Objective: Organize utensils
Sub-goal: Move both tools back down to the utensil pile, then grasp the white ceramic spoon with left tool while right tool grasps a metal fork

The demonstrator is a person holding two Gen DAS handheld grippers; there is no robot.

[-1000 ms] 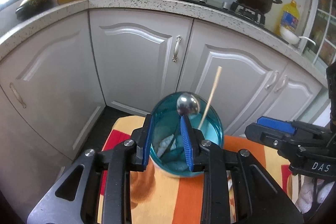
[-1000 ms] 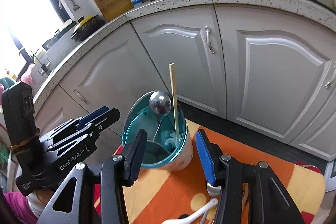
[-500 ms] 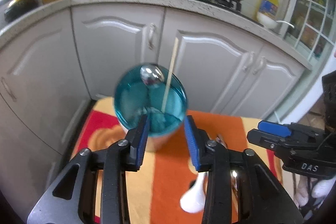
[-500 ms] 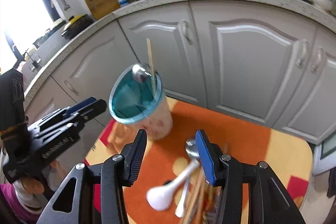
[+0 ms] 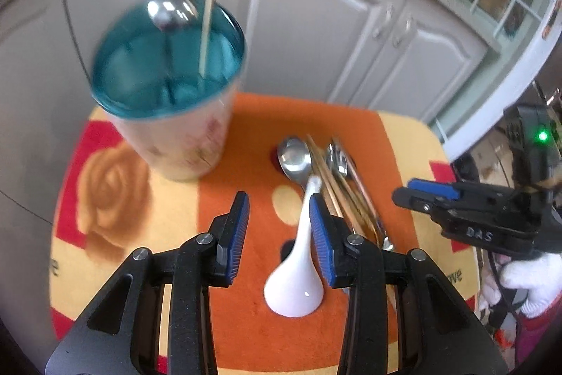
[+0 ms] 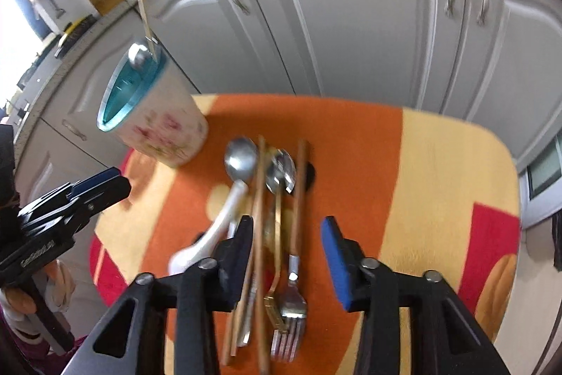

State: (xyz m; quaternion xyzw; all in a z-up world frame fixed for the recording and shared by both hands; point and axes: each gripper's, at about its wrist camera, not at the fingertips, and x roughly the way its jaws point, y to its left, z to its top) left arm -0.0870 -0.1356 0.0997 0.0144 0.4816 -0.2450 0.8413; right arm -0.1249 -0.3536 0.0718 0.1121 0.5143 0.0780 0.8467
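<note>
Here the utensils lie bundled on the orange mat (image 6: 351,136): two metal spoons (image 6: 240,160), wooden chopsticks (image 6: 259,199), a fork (image 6: 289,301) and a white ceramic spoon (image 5: 298,273). The cup (image 5: 168,101) at far left holds a spoon and a chopstick. The left hand-held gripper (image 5: 277,231) hangs spread over the white spoon's handle, gripping nothing; the right hand-held gripper (image 6: 286,245) is closing above the fork and chopsticks, not yet pinching them.

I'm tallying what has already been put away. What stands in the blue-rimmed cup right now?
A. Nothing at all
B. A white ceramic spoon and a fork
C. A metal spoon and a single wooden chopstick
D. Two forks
C: a metal spoon and one wooden chopstick stick up out of the cup, while the white spoon and fork lie on the orange mat.
</note>
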